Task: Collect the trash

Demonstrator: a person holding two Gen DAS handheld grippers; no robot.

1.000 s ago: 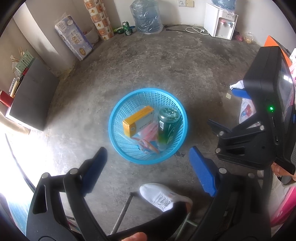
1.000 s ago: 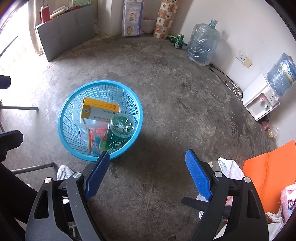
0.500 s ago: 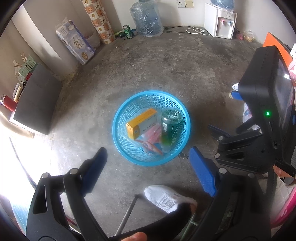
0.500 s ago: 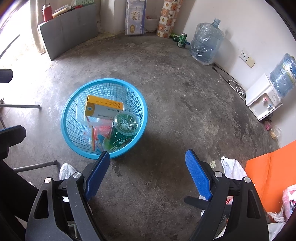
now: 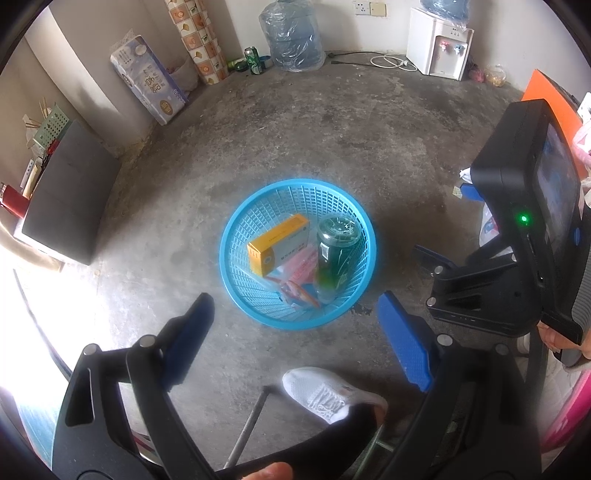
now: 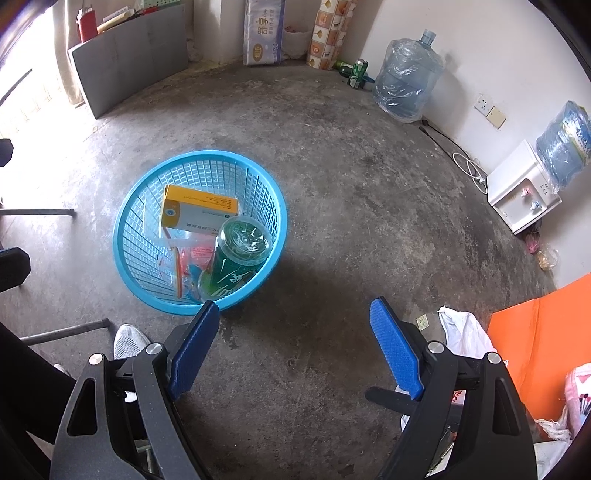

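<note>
Trash in one blue basket (image 5: 236,236): one box (image 5: 277,243), one bottle (image 5: 336,254); both grippers' jaws spread, empty.

Basket (image 6: 125,236): near rim hidden behind right gripper (image 6: 295,347) finger in right view. Bottle (image 6: 236,254) neck buried under wrappers (image 5: 295,273); their print too small to read. Box (image 5: 277,243) lettering unreadable. Shoe (image 5: 325,395) heel covered by dark trouser leg. White bag (image 6: 461,336) partly behind right finger. Dispenser jug (image 5: 443,5) cut off at top edge, left view.
</note>
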